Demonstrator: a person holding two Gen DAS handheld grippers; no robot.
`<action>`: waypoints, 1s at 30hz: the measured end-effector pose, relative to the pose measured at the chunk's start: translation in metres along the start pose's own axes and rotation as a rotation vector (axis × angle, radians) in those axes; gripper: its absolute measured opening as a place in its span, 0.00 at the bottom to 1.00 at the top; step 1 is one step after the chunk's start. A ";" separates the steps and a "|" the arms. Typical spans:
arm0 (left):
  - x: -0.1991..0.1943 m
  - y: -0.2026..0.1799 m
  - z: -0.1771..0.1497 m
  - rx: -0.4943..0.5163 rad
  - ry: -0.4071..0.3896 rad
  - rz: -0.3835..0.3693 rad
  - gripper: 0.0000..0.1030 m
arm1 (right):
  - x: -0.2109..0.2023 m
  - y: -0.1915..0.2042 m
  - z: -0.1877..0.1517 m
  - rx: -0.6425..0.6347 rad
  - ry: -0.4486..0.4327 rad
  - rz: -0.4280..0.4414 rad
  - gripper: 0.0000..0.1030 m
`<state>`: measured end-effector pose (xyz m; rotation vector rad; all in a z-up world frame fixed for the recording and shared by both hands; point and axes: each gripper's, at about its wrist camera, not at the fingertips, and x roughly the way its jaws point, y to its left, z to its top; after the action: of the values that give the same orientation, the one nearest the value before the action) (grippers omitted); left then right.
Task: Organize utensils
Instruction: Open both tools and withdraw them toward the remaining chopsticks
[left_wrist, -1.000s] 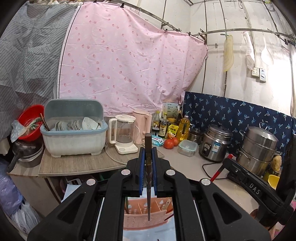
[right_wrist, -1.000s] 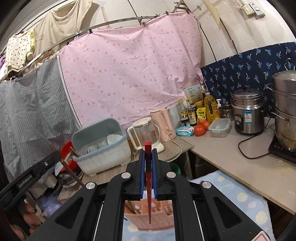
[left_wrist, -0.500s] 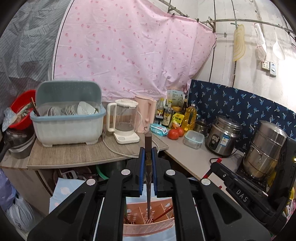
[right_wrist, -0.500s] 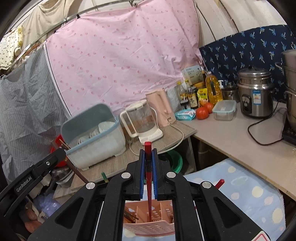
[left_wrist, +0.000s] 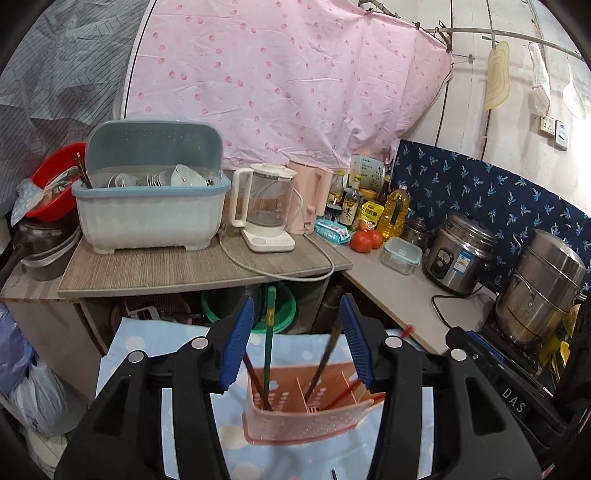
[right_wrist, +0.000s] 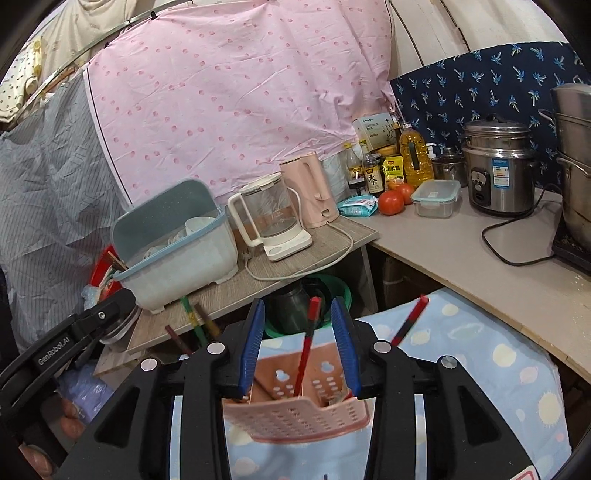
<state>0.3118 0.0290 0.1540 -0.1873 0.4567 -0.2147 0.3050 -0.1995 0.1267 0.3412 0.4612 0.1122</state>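
A pink perforated utensil holder (left_wrist: 314, 413) stands on a blue patterned cloth (left_wrist: 155, 343), just under both grippers; it also shows in the right wrist view (right_wrist: 295, 413). My left gripper (left_wrist: 297, 339) is open above it; a green chopstick (left_wrist: 269, 325) and a dark chopstick (left_wrist: 328, 354) stand in the holder between its fingers. My right gripper (right_wrist: 298, 343) is open; a red chopstick (right_wrist: 306, 347) stands in the holder between its fingers. Another red chopstick (right_wrist: 410, 321) leans to the right.
A wooden shelf (left_wrist: 184, 266) behind holds a dish drainer (left_wrist: 151, 206), a glass kettle (left_wrist: 266, 206) and a pink kettle (left_wrist: 310, 199). A counter (right_wrist: 461, 251) at right carries bottles, tomatoes, a rice cooker (right_wrist: 495, 177) and steel pots (left_wrist: 539, 288). A green basin (left_wrist: 284, 302) sits below.
Both grippers came down over the holder and opened. The dark chopstick left my left gripper and the red one left my right gripper; both now stand in the holder.
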 end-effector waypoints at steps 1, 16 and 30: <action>-0.004 0.000 -0.003 0.001 0.007 -0.003 0.45 | -0.005 0.000 -0.004 0.003 0.007 0.007 0.37; -0.075 -0.009 -0.094 0.032 0.123 -0.032 0.45 | -0.082 -0.003 -0.104 -0.014 0.117 -0.003 0.37; -0.106 -0.016 -0.231 0.028 0.388 -0.048 0.45 | -0.130 -0.040 -0.241 0.031 0.350 -0.073 0.37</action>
<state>0.1116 0.0095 -0.0019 -0.1293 0.8342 -0.3064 0.0811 -0.1887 -0.0358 0.3357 0.8218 0.0935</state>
